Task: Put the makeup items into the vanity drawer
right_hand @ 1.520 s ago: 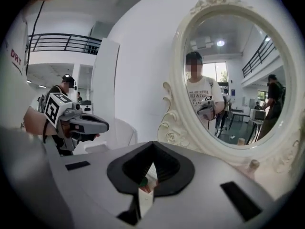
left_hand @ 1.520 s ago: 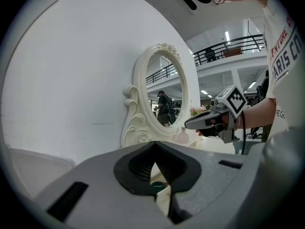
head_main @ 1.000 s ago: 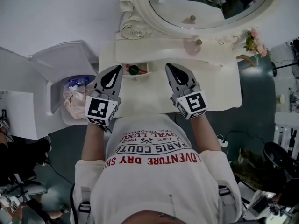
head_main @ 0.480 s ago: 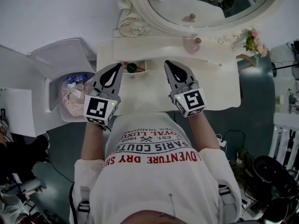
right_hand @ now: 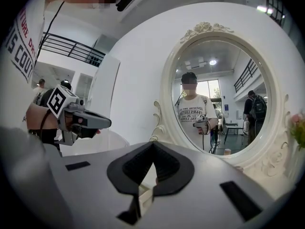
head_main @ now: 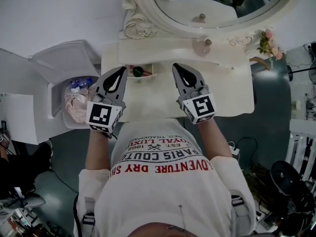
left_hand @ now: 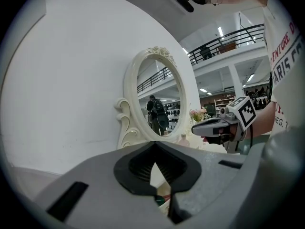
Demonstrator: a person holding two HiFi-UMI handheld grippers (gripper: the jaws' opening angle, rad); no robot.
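The left claw (head_main: 123, 71) has its two jaws together, tips touching, and nothing is between them; its own view (left_hand: 155, 144) shows only the empty drop-shaped gap behind the tips. The right claw (head_main: 175, 66) is the same: jaws together, no thing held (right_hand: 153, 144). Both claws point almost level toward the mirror and are held above the front part of the table, side by side and apart from each other.

Between the two claw tips, closer to the left one, is the small vanity drawer (head_main: 146, 77). It stands pulled out of the low shelf at the back of the table. Inside it lie makeup items: a dark green round one (head_main: 138, 72) and a red one (head_main: 133, 68) just beside it. The green item also shows low through the gap of the left claw (left_hand: 160, 200). What the items are exactly I cannot tell.

The white table (head_main: 232, 93) is otherwise bare in front of the right claw. Behind the drawer rises the oval mirror (head_main: 148, 21) with its carved white frame. At its foot stands a small pale bottle (head_main: 203, 47), and pink flowers (head_main: 269, 42) are at the far right corner. Left of the table, on the floor, is a white bin (head_main: 54, 98) with its lid up and a plastic bag inside.
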